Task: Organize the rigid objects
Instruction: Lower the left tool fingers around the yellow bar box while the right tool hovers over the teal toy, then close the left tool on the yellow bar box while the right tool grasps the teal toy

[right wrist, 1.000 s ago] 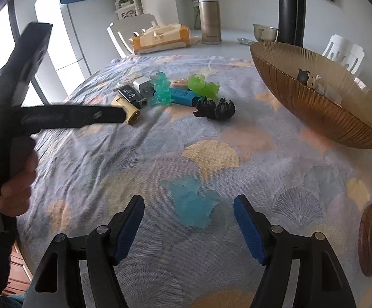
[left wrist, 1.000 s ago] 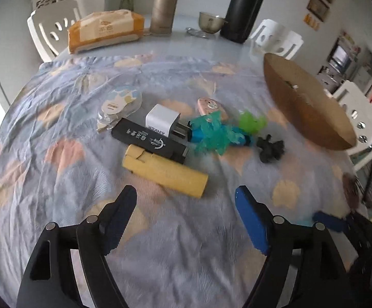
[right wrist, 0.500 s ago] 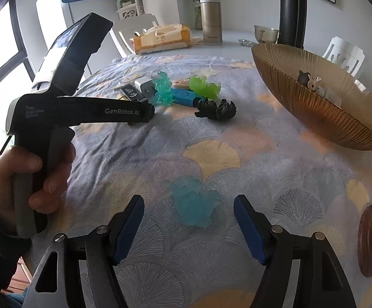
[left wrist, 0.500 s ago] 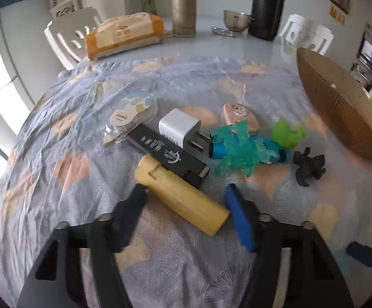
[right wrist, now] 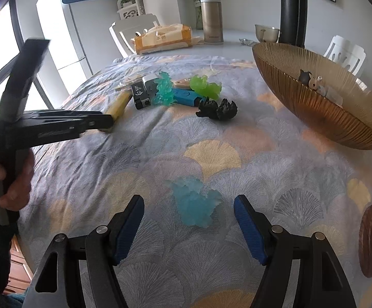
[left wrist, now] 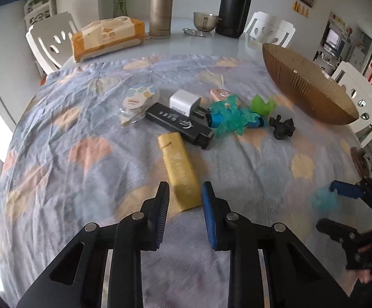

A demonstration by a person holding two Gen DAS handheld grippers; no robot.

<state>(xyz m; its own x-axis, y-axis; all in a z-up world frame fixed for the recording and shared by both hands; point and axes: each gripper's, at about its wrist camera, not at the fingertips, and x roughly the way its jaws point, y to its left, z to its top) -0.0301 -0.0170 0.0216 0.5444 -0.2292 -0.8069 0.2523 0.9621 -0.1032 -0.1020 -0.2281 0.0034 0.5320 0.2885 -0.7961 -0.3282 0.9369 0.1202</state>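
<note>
yellow bar (left wrist: 180, 174) flat, toys clustered (left wrist: 231, 120)

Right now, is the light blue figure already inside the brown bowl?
No, the light blue figure lies on the tablecloth between the right gripper's open fingers, apart from the brown bowl.

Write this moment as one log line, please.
left tongs: shut on yellow bar | right tongs: open around blue figure | bowl: two items

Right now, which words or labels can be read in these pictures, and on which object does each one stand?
"本色": on the tissue pack, as far as it can be made out.
Too small or blurred to read: the white print on the black lighter, the label on the white charger, the embossing on the yellow box, the label on the round tape dispenser.
</note>
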